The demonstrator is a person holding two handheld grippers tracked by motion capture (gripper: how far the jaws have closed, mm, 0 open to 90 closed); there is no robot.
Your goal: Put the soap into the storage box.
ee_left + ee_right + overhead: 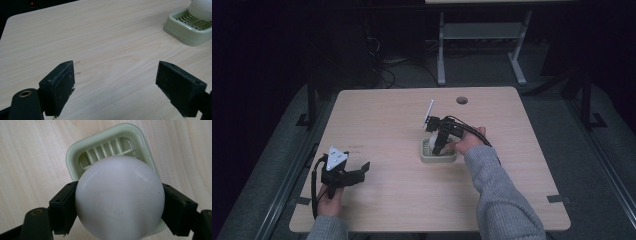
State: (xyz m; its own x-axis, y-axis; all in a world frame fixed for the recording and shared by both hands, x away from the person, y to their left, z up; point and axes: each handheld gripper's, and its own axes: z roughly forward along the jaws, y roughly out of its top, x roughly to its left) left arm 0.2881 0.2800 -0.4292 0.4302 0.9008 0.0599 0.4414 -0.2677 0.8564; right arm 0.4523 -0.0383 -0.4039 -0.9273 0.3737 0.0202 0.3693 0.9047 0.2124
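Observation:
A white ball (119, 198) sits between the jaws of my right gripper (119, 210), which is shut on it from both sides. Under the ball lies a pale green slatted tray (75, 157). From above, the right gripper (438, 146) points down over that tray (427, 158) at the table's middle, and the ball (432, 138) shows as a white patch beside the jaws. My left gripper (357, 175) rests low at the front left, open, with bare wood between its jaws (116, 85). The tray (185, 35) and the ball (201, 8) appear at the upper right of the left gripper view.
The light wooden table (377, 120) has a round cable hole (462, 100) near its far edge. A grey-legged desk frame (482, 35) stands on the dark floor behind. A grey-sleeved forearm (502, 200) reaches in from the front right.

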